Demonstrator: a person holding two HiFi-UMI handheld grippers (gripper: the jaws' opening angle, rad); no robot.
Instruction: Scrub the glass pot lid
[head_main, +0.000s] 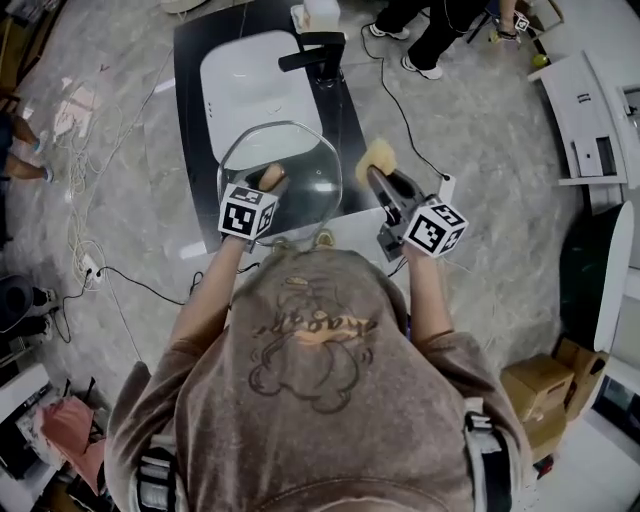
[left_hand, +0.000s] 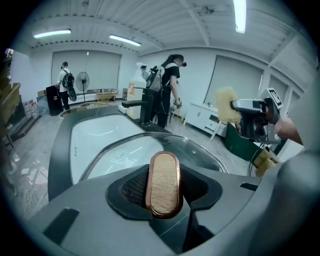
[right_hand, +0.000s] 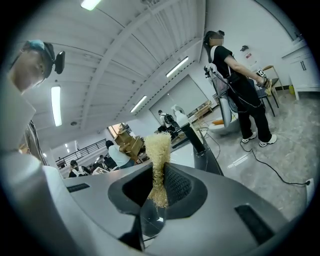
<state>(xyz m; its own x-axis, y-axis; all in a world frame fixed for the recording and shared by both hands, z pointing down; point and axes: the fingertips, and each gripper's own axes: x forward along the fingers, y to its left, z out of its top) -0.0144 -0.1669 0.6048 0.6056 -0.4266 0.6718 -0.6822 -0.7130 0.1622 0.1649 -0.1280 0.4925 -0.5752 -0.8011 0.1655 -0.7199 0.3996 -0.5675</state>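
Note:
The glass pot lid (head_main: 300, 165) hangs over the near end of the white sink (head_main: 250, 80), held level. Its wooden handle (left_hand: 164, 184) with a copper rim sits between the pads of my left gripper (head_main: 268, 180), which is shut on it; the lid's glass (left_hand: 200, 150) spreads out beyond the jaws. My right gripper (head_main: 378, 178) stands to the right of the lid, shut on a yellowish loofah scrubber (head_main: 375, 157) that sticks up from its jaws as a loofah tuft (right_hand: 158, 165). The scrubber is apart from the lid.
A black faucet (head_main: 318, 55) stands at the sink's far right on the dark counter (head_main: 195, 60). Cables (head_main: 90, 200) lie on the marble floor at left. A person's legs (head_main: 430, 30) stand beyond the counter. Cardboard boxes (head_main: 540, 390) sit at lower right.

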